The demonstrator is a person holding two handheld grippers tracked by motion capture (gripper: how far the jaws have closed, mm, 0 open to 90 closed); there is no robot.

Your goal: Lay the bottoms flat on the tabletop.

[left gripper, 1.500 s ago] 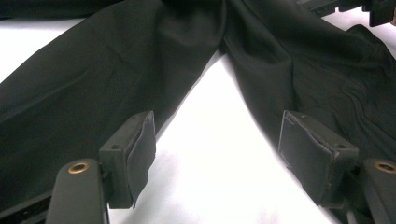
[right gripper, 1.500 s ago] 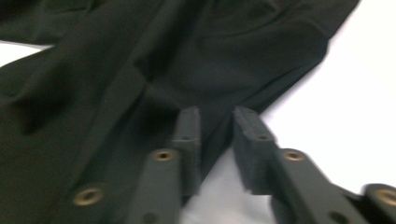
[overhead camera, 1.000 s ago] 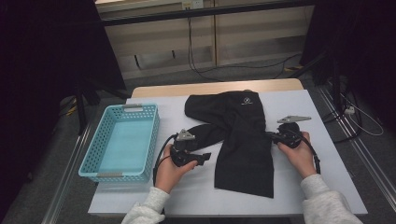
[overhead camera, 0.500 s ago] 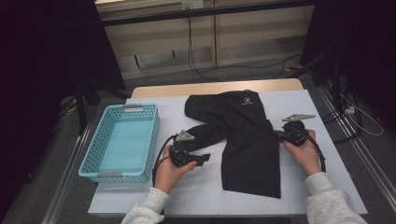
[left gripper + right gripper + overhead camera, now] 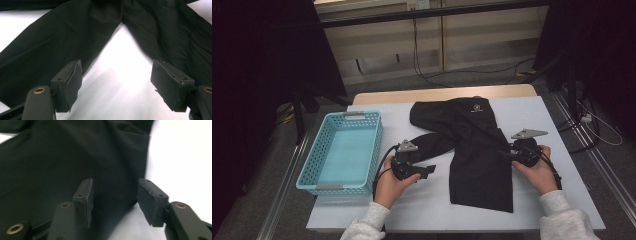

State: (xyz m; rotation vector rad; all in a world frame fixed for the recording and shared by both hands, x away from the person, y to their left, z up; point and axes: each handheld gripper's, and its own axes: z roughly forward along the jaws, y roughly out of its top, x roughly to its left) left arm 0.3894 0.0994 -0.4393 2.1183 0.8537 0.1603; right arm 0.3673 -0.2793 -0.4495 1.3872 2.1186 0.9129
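Observation:
Black trousers (image 5: 477,145) lie spread on the white table (image 5: 572,200), one leg running toward the near edge and the other bent off to the left. My right gripper (image 5: 508,154) sits at the right edge of the long leg. Its jaws have just been opening; in the right gripper view the gripper (image 5: 115,200) stands open, with cloth (image 5: 62,157) lying loose between the pads. My left gripper (image 5: 430,170) rests open just left of the trousers, and in the left gripper view its jaws (image 5: 116,82) frame bare table between the two legs (image 5: 50,45).
A light blue plastic basket (image 5: 314,175) stands at the table's left edge, beside my left hand. Bare white table lies in front of the trousers' hem and to the right of my right hand. Cables trail on the floor behind the table.
The right gripper has drawn the long leg out to the right and flatter, then let go of it with its jaws opening. The left gripper has not moved.

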